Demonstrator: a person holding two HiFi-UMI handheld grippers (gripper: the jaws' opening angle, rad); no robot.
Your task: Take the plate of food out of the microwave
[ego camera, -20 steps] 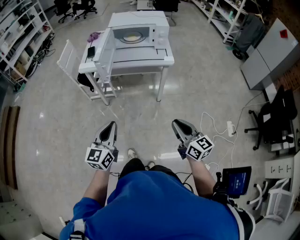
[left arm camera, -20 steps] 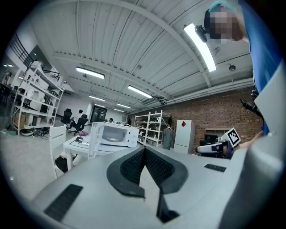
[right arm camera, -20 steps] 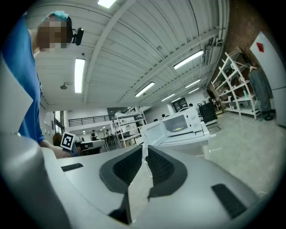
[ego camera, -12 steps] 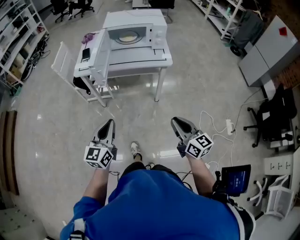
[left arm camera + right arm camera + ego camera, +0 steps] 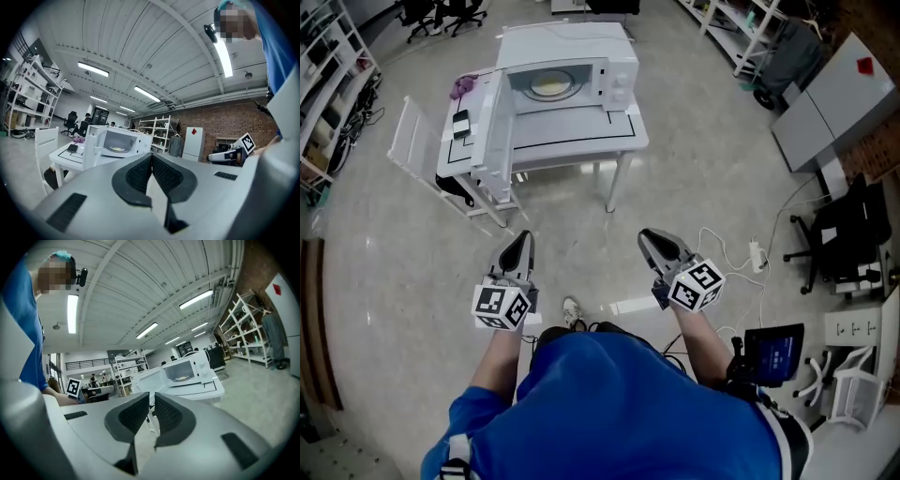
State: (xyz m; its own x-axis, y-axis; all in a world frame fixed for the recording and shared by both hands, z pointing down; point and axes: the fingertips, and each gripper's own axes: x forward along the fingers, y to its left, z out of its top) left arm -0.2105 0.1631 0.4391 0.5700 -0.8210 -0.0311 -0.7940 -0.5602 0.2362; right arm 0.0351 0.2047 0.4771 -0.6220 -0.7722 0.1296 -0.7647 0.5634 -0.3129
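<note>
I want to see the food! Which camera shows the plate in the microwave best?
The head view: it looks down into the open microwave, so the plate shows as a whole oval. Both gripper views show it too, but smaller and flatter, from the side.

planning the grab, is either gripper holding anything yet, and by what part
Nothing held; the left gripper and right gripper have nothing between their jaws.

Blue shirt (image 5: 609,403), grey hand-held grippers (image 5: 525,236), black pads (image 5: 138,174), black-and-white marker cubes (image 5: 697,286)
</note>
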